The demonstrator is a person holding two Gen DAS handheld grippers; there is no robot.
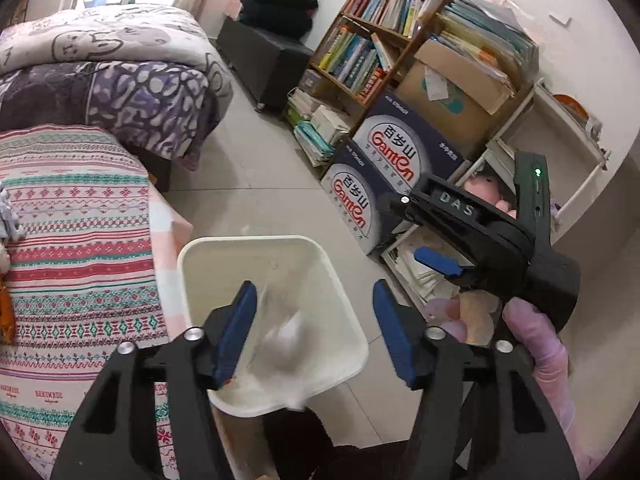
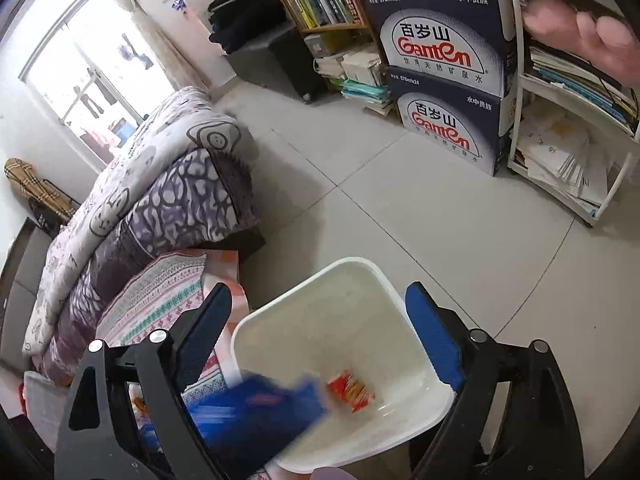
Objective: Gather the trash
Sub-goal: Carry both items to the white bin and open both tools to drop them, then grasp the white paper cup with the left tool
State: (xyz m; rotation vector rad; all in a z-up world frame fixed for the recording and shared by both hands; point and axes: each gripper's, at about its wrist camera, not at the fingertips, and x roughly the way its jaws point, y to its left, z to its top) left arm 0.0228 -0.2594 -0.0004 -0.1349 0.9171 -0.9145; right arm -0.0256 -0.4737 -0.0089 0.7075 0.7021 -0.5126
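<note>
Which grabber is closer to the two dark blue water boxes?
Right. In the left camera view, the right gripper hangs just in front of the water boxes, while the left gripper sits back over the white bin.

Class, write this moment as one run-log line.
left gripper: open, blurred pale scrap dropping | right gripper: open | white bin: red wrapper, blurred blue item at rim
</note>
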